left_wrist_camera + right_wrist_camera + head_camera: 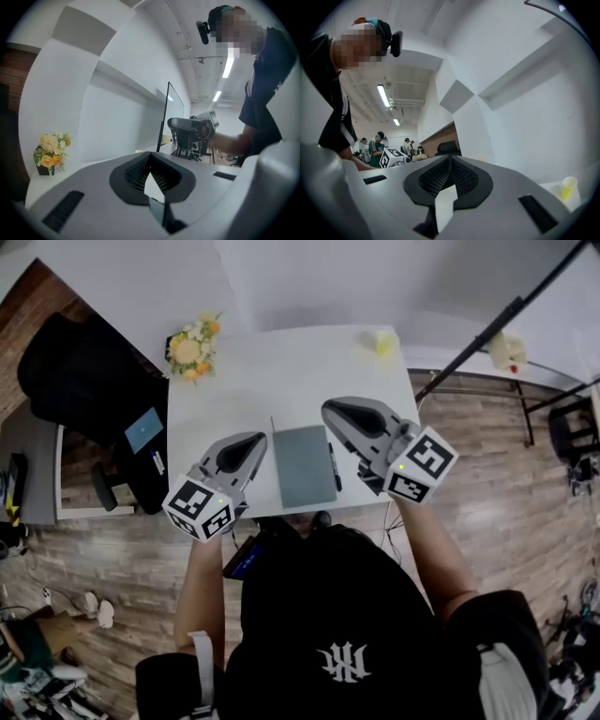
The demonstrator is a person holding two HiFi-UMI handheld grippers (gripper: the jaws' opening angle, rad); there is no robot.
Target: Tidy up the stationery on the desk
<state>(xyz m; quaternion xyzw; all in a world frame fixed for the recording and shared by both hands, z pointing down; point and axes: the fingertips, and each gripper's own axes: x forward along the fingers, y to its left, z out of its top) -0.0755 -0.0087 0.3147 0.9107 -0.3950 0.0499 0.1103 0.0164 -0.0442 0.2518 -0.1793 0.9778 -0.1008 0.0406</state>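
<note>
A grey notebook (pixel 305 465) lies closed at the middle of the white desk (pixel 281 371). A black pen (pixel 333 468) lies along the notebook's right edge. My left gripper (pixel 253 442) hovers just left of the notebook, jaws pressed together with nothing between them. My right gripper (pixel 335 411) hangs over the notebook's upper right corner, also shut and empty. The left gripper (pixel 150 161) points level across the desk and shows the right gripper (pixel 192 127) opposite. In its own view the right gripper (pixel 450 164) faces the wall, and neither gripper view shows the notebook or pen.
A pot of yellow flowers (pixel 192 346) stands at the desk's far left corner, and a yellow cup (pixel 382 341) at the far right. A black chair (pixel 80 381) and side shelf stand left of the desk. A black stand (pixel 497 324) leans at the right.
</note>
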